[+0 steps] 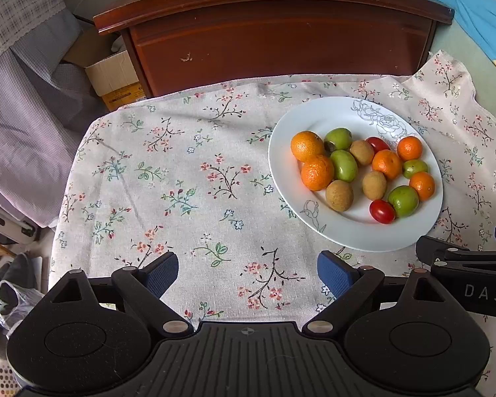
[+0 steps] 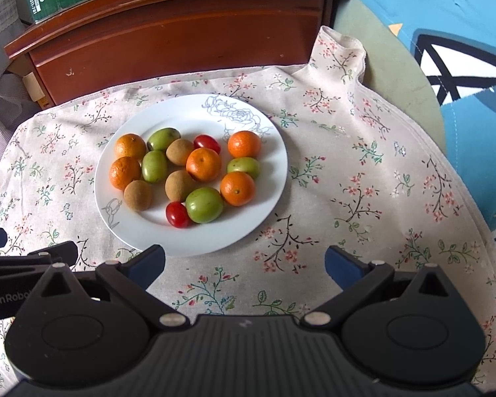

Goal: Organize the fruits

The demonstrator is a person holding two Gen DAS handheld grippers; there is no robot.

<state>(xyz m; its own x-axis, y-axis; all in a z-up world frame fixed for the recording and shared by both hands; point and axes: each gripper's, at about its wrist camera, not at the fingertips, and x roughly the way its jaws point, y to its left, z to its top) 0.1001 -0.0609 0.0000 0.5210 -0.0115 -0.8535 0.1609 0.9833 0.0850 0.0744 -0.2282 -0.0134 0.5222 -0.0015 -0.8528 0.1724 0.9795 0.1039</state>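
Fruits lie mixed together on a round white plate with a grey rose outline [image 2: 268, 178], which sits on a surface covered by a floral cloth [image 2: 363, 172]. There are five small orange mandarins [image 2: 203, 164], four smooth green plum-like fruits [image 2: 204, 204], three rough brown round fruits [image 2: 179, 185] and two glossy red cherry tomatoes [image 2: 178, 214], many touching each other. All look light and rounded, so they would likely roll. The tomatoes seem soft, slick and easy to crush; the mandarins probably yield slightly; the brown ones look firmest. Each is best pinched across its widest middle. The left tool [image 1: 248, 273] and right tool [image 2: 244, 264] both hover near the plate's front edge, spread wide and empty.
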